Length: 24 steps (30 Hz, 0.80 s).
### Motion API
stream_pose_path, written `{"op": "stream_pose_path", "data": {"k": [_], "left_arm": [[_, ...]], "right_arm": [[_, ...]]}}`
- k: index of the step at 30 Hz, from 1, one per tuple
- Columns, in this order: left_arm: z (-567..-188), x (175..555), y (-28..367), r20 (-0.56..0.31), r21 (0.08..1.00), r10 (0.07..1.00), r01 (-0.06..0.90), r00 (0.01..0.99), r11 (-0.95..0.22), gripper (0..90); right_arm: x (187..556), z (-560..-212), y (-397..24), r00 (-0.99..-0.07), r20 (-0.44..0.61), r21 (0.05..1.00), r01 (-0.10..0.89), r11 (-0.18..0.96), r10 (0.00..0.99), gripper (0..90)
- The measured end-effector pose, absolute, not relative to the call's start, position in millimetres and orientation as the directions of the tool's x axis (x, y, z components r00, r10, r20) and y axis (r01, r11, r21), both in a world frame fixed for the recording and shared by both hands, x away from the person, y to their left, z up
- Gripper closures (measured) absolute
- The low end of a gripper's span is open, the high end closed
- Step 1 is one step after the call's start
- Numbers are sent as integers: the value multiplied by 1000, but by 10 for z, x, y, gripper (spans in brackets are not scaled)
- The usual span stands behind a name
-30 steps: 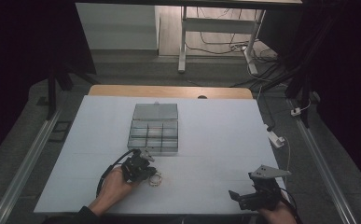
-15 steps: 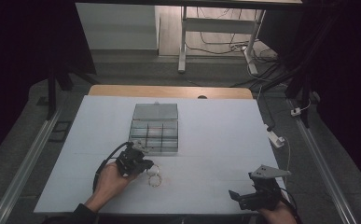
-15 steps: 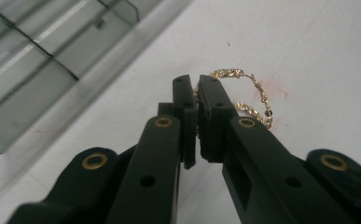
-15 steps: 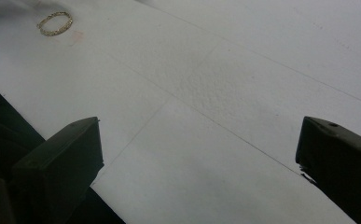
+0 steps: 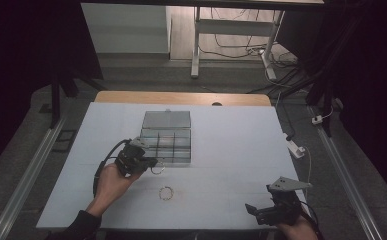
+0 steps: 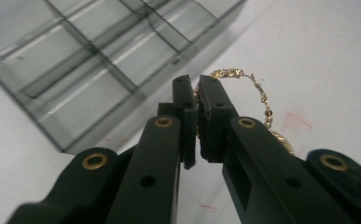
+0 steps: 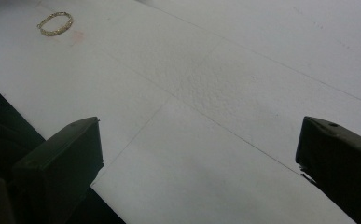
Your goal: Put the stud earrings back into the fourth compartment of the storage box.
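White bench (image 5: 231, 150) carries a clear compartment box (image 5: 166, 142), lid open. Left gripper (image 5: 148, 163), at the box's near edge, pinches a gold bracelet (image 6: 257, 93) hanging off the bench. Right gripper (image 5: 253, 210) rests at the near right corner, jaws spread wide, holding nothing. A second gold bracelet (image 5: 166, 193) lies flat on the bench between them

Black hand-held gripper (image 6: 197, 116) with brass-ringed screw holes, trailing black cable, dark sleeve — grey three-cornered plate on the other
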State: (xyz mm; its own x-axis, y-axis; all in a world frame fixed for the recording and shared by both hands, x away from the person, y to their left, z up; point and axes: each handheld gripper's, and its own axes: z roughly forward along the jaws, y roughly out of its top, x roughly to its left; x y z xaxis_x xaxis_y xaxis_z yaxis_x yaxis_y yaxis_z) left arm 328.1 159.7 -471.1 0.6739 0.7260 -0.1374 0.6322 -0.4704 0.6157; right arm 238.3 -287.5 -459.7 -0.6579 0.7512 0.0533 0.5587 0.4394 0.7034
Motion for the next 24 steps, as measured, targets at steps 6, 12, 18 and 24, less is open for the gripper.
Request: {"op": "stream_pose_path", "data": {"k": [6, 12, 18, 24], "left_arm": [[-4671, 3371, 1677, -133, 630, 742, 634, 657, -449, 857], [-4639, 3474, 1729, -122, 637, 763, 639, 635, -431, 857], [-4657, 3587, 1778, -117, 634, 780, 651, 615, -419, 856], [-4689, 3692, 1809, -116, 627, 793, 663, 598, -408, 856]], "right_arm": [[2384, -4599, -2871, -658, 55, 703, 560, 439, 751, 11], [2386, -4600, -2871, -659, 55, 702, 560, 440, 750, 11], [2386, -4600, -2870, -659, 56, 701, 561, 440, 750, 11], [2387, -4600, -2870, -660, 57, 700, 561, 441, 749, 11]]}}
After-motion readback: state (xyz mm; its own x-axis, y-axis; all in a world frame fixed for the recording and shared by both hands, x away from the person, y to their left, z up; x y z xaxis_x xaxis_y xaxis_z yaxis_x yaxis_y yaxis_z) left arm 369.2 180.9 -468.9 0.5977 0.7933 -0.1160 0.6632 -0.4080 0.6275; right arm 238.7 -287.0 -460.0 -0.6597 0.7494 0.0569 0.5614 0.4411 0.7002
